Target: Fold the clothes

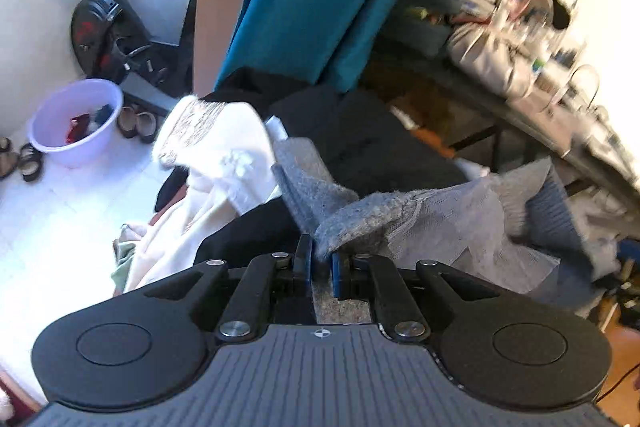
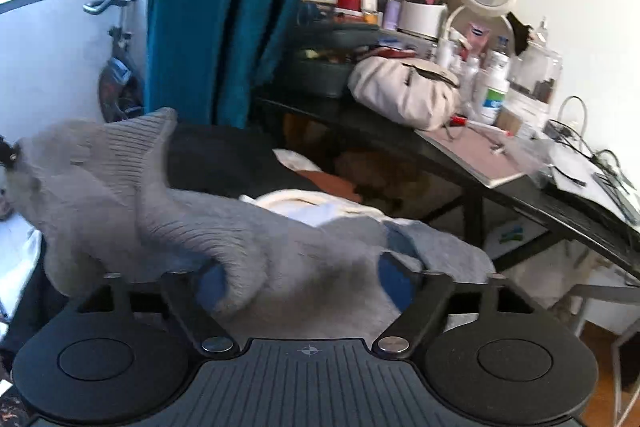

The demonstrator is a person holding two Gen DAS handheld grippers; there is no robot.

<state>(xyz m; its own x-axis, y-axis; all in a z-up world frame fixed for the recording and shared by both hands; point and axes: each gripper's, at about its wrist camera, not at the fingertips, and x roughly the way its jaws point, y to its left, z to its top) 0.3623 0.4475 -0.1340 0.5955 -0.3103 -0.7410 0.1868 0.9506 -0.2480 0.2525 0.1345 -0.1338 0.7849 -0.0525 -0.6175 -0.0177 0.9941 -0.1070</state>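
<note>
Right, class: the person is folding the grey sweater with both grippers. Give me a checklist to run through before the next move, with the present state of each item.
1. Left gripper pinches an edge of the grey sweater: ok, jaws nearly closed on fabric.
2. Right gripper has a hold: not ok, jaws wide apart, sweater only bunched between them.
3. Sweater spread flat: not ok, it is crumpled and partly lifted.
4. Neighbouring white garment kept apart: cannot tell, it lies close beside the grey fabric.
5. Desk out of the way: ok, it stands beyond the pile.
</note>
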